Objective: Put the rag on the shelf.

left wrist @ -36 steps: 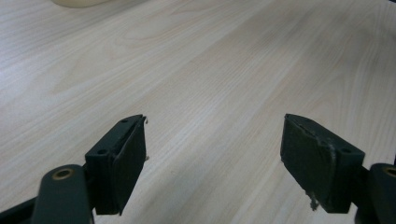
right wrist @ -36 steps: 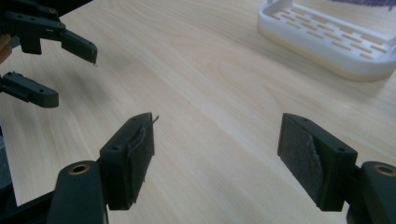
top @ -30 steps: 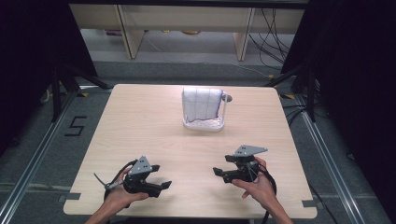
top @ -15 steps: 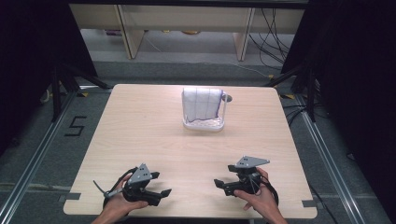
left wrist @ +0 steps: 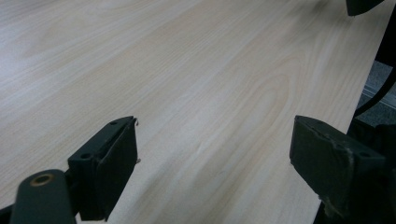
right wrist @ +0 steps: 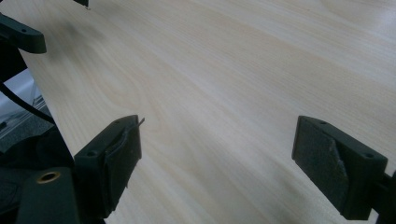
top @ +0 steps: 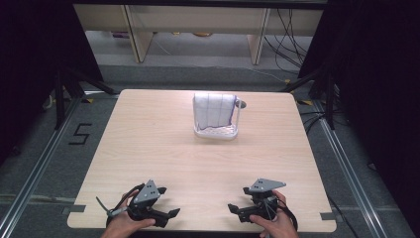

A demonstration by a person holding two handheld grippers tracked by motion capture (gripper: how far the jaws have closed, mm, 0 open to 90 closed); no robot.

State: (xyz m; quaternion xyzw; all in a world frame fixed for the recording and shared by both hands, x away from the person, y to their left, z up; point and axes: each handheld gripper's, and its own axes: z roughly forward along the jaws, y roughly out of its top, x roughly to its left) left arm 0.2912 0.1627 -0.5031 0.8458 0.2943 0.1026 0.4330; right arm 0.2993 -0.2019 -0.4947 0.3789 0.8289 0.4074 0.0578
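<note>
1. The tabletop [top: 148, 148] is bare wood from the near edge up to the middle, so a hand can slide there freely.
2. A white rack [top: 215, 130] with a folded cloth [top: 213, 110] hung over it stands at the far middle and blocks that spot.
3. There is room to pass on both sides of the rack.
4. The left tongs [top: 171, 214] and right tongs [top: 234, 208] sit well apart at the near edge, with bare wood between them.

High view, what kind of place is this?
Likely a lab recording station: a bare wooden table on grey carpet, black curtains either side, and cables trailing on the floor behind.
</note>
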